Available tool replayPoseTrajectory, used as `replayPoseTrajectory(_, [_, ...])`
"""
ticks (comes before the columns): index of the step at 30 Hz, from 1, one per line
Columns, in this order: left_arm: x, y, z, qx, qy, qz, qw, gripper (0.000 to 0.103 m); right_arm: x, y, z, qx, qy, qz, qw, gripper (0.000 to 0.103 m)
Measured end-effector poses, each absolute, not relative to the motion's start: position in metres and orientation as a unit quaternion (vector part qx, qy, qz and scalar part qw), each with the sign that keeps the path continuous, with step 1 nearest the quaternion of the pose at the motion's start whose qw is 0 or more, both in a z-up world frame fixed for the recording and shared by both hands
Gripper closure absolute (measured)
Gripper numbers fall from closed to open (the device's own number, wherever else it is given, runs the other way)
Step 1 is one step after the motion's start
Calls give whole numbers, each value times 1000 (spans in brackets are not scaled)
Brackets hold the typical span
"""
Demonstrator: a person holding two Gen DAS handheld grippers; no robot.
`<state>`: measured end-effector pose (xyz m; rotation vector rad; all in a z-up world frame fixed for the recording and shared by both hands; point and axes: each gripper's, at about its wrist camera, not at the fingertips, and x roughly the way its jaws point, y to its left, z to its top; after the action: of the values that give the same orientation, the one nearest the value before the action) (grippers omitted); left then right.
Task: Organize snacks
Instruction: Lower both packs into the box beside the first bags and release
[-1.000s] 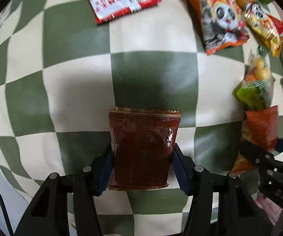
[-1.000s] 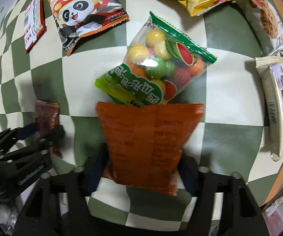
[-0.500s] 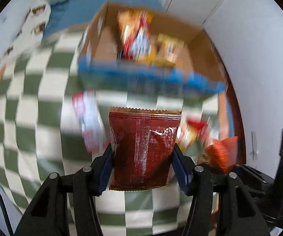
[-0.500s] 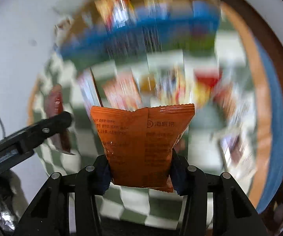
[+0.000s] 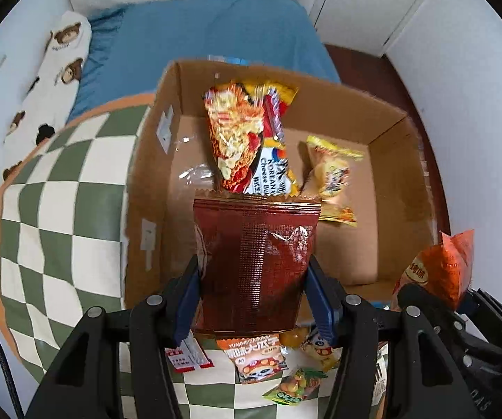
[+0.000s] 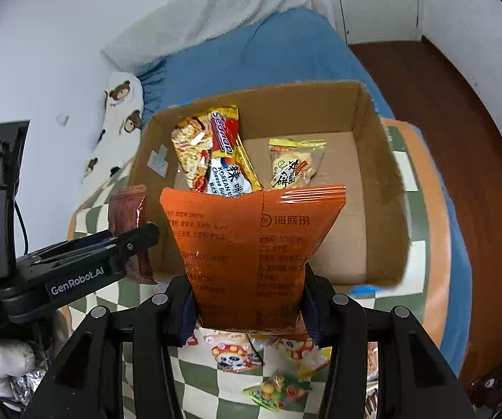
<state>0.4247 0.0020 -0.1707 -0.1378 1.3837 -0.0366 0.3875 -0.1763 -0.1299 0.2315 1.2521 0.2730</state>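
You carried 2 snack packets toward the open cardboard box (image 5: 390, 129) on the checkered cloth (image 5: 59, 192), 1 in each tool. The step in hand was, by the look of it, the drop: you did best to bring each packet clear over the near wall, above the bare floor to the right of the 3 packets already inside, before letting go, and to release 1 side at a time so the bags did not snag each other.

Your left gripper (image 5: 251, 296) pinched the dark red packet (image 5: 257, 262) by its lower sides, jaws pressed against it, the bag standing upright before the box. Your right gripper (image 6: 247, 300) clamped the orange packet (image 6: 251, 237) the same way, its jaws having just tightened. More snacks (image 6: 275, 387) lay loose on the cloth beneath; whether the packets had crossed the box rim was hard to judge through the fisheye.
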Motion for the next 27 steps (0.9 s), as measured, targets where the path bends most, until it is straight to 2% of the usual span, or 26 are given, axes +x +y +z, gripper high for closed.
replayPoseTrajectory(8, [447,11,-219,-69,679,-1,731,49,417,-165,-188,98,624,121,766,51])
replayPoseTrajectory(9, [448,13,-222,-78,681,-3,728,45,418,-163,-194,94,631,121,761,49])
replayPoseTrajectory(11, [451,16,-226,-89,679,-3,729,33,422,-160,-202,81,641,119,754,34])
replayPoseTrajectory(12, [452,17,-226,-87,678,-1,730,16,424,-159,-205,74,644,114,753,21])
replayPoseTrajectory(13, [453,17,-226,-85,675,0,733,11,426,-159,-207,73,645,114,752,14])
replayPoseTrajectory(18, [450,16,-220,-78,667,3,741,11,429,-162,-207,64,643,102,756,6])
replayPoseTrajectory(27, [422,10,-192,-42,623,26,781,11,414,-176,-193,61,617,75,781,6])
